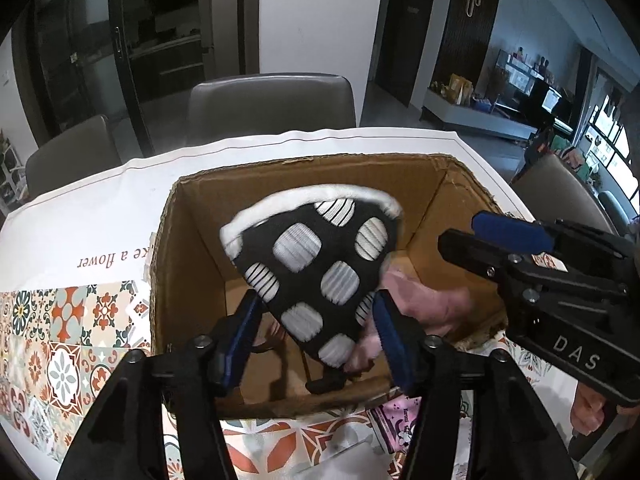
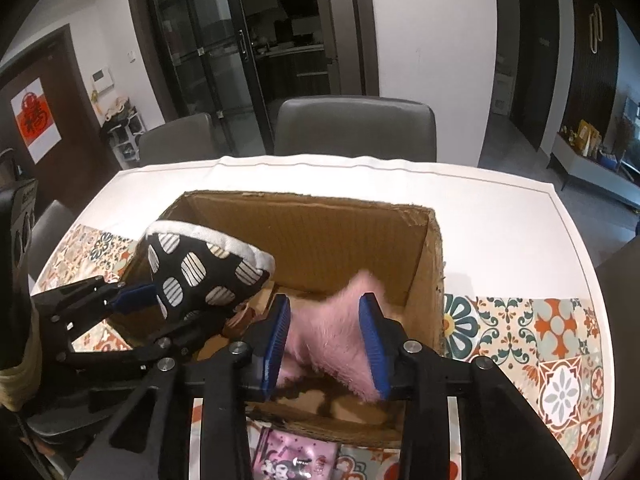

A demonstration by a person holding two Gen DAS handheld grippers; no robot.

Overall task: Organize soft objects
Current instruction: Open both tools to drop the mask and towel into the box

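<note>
Risk lies mainly in the release over the cardboard box (image 1: 192,240) on the counter (image 2: 500,216). A black slipper (image 1: 316,272) with pale checks and white trim is seen between the blue pads of the left tongs (image 1: 316,340), which stand parted about halfway; contact on the right pad is apparent, on the left pad it cannot be told. Its toe is raised near the box's left wall, so it could be tipped onto the rim and out. A pink fluffy item (image 2: 340,332) sits between the narrower-set pads of the right tongs (image 2: 328,340), just above the box floor; its fur could be snagged on a pad and dragged back out when the tongs are lifted.
</note>
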